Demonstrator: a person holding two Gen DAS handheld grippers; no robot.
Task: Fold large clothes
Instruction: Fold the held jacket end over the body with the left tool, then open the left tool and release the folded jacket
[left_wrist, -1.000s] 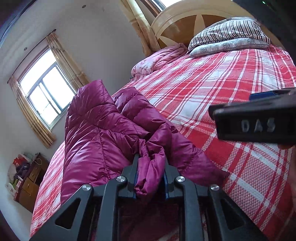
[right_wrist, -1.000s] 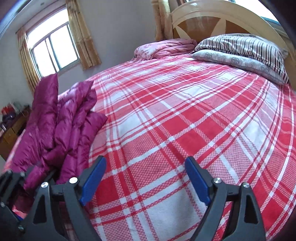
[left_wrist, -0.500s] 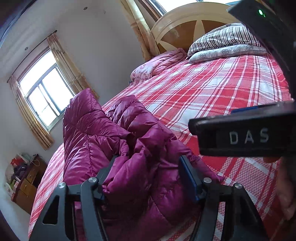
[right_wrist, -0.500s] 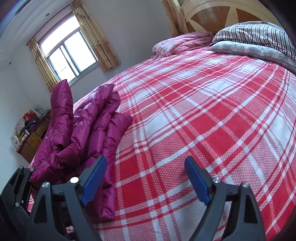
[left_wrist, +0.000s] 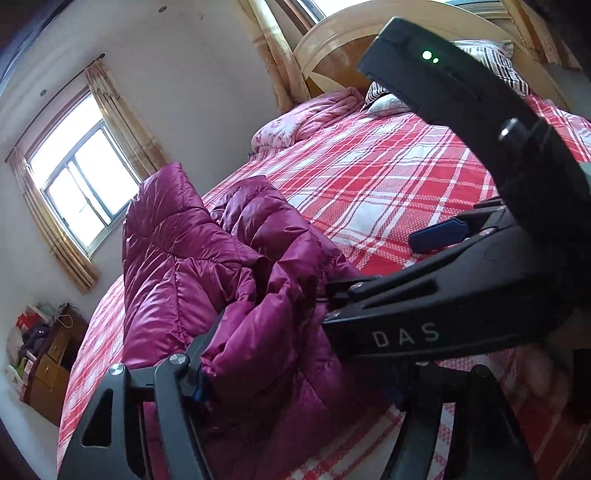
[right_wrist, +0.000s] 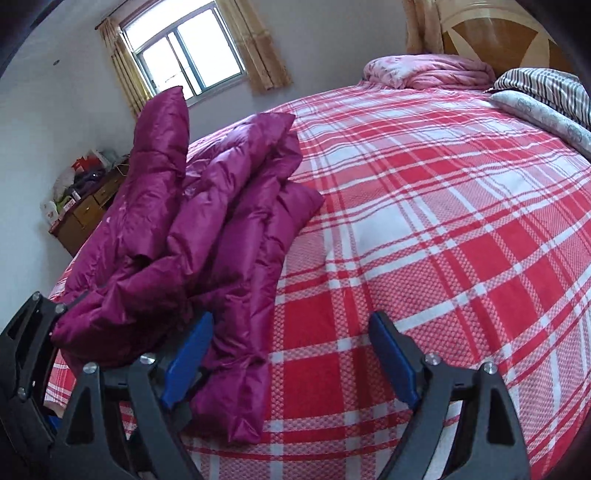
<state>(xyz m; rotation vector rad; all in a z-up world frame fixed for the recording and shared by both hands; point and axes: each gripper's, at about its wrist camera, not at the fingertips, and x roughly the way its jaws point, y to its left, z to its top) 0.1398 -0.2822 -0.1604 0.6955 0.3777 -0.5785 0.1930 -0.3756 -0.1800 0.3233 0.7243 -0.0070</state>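
A magenta puffer jacket (left_wrist: 192, 280) lies bunched on the red plaid bedspread (left_wrist: 369, 184); it also shows in the right wrist view (right_wrist: 221, 229) at the left. My left gripper (left_wrist: 295, 376) is open, with jacket folds lying between its jaws; its right finger is hidden behind the other tool. My right gripper (right_wrist: 288, 362) is open and empty, its left blue pad (right_wrist: 188, 354) against the jacket's near edge. The right gripper's body (left_wrist: 461, 295) crosses the left wrist view.
The bedspread (right_wrist: 443, 221) stretches right and back. A pink quilt (right_wrist: 428, 70) and striped pillows (right_wrist: 546, 92) lie by the wooden headboard (right_wrist: 495, 40). A window (right_wrist: 184, 44) and a wooden dresser (right_wrist: 88, 218) with clutter stand at the left.
My left gripper opened and let go of the jacket fold it pinched. My right gripper moved left, close to the jacket, and now crosses the left view.
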